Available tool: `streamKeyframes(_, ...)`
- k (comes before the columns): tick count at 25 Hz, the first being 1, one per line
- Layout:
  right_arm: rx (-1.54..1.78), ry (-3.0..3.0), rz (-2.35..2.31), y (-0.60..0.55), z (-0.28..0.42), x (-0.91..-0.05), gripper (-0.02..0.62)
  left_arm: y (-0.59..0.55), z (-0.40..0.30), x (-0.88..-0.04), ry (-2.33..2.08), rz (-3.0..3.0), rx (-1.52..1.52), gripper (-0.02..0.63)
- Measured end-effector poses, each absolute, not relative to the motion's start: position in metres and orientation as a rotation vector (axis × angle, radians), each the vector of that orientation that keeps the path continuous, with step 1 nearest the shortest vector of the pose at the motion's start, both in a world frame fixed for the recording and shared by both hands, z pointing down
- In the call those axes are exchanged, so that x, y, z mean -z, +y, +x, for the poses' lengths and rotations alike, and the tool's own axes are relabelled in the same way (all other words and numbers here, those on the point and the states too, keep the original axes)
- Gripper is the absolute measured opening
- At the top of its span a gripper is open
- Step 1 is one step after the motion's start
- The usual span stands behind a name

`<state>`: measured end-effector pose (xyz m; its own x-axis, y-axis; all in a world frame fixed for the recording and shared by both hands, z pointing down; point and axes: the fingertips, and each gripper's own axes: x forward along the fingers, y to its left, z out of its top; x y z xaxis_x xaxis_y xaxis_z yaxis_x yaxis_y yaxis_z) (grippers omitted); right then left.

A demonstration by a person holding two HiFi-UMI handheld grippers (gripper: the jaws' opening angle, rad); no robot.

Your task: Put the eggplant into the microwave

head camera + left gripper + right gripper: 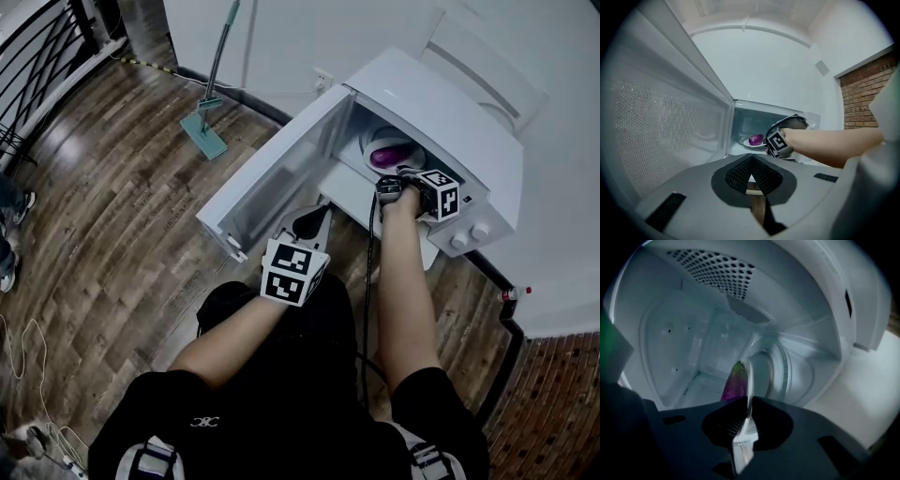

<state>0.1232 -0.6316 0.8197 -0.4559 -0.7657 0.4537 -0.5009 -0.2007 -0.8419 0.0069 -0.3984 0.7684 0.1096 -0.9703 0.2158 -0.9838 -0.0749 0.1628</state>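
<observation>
The white microwave point(473, 127) stands on the wooden floor with its door point(272, 173) swung open to the left. Inside, a purple eggplant point(391, 156) point(755, 139) lies on a white plate point(373, 139) point(748, 145). My right gripper point(390, 186) reaches into the opening. In the right gripper view the plate's rim point(750, 378) stands edge-on between its jaws, which sit slightly apart, with the eggplant point(733, 383) just beyond. My left gripper point(312, 221) point(751, 159) hovers in front of the door, shut and empty.
A green mop point(208, 122) leans on the wall at the back left. A black railing point(37, 56) runs along the far left, with a shoe point(7, 267) beside it. Brick wall point(553, 412) shows at the lower right. A black cable point(369, 281) hangs along my right arm.
</observation>
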Motion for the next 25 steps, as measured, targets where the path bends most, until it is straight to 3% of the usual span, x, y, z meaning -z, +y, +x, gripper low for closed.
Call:
streamKeyframes(4, 1.547, 2.001, -1.721, -0.634, 0.127, -0.817, 0.058, -0.397, 0.010, -0.770, -1.921, 2.130, -0.083, -0.009)
streamKeyframes(11, 0.882, 2.409, -2.258, -0.629, 0.130, -0.810, 0.144, -0.396, 0.009, -0.767, -1.913, 2.148, -0.067, -0.009)
streamKeyframes(16, 0.653, 2.452, -2.256, -0.624, 0.126, -0.802, 0.159, -0.394, 0.010, -0.767, -1.912, 2.157, -0.067, -0.009)
streamKeyframes(18, 0.586, 2.409, -2.212, -0.617, 0.131, -0.790, 0.131, -0.394, 0.010, -0.767, -1.912, 2.159, -0.067, -0.009)
streamKeyframes(20, 0.503, 2.394, -2.163, -0.606, 0.136, -0.778, 0.019, -0.393, 0.011, -0.766, -1.914, 2.163, -0.067, -0.009)
streamKeyframes(25, 0.201, 2.518, -1.916, -0.561, 0.134, -0.745, 0.014, -0.399, 0.011, -0.755, -1.935, 2.189, -0.035, -0.009)
